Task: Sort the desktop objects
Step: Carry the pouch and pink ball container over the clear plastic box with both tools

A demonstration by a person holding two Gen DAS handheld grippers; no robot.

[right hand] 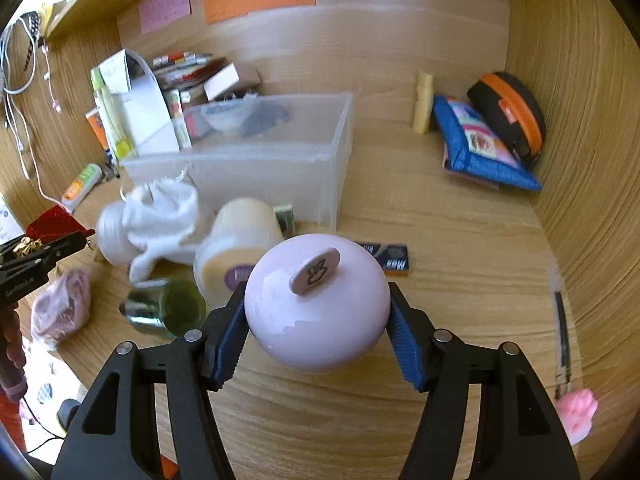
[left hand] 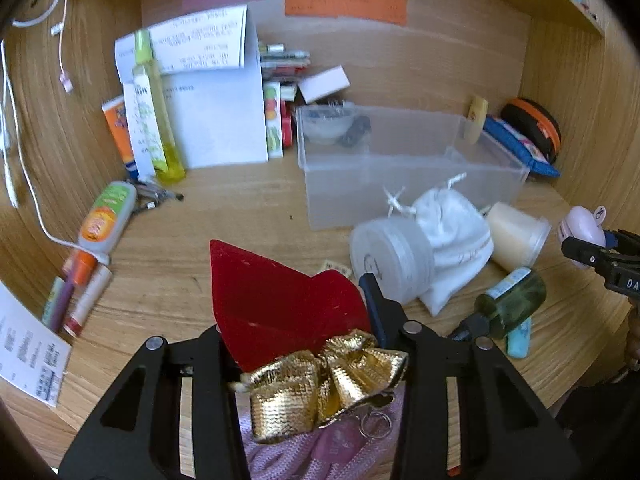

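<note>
Left hand-held gripper [left hand: 304,344]: clamped on red pouch [left hand: 276,304] with gold trim, lower centre of frame. Right hand-held gripper [right hand: 318,320]: clamped on pink ball [right hand: 316,312], centre frame, above table [right hand: 460,248]. Clear bin [right hand: 280,160]: behind.

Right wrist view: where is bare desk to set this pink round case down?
Bare wood lies right of the clear plastic bin, between it and the blue zip pouch, and in front of the black flat packet. Left of the pink round case it is crowded: cream candle jar, white cloth bag, green glass bottle.
</note>
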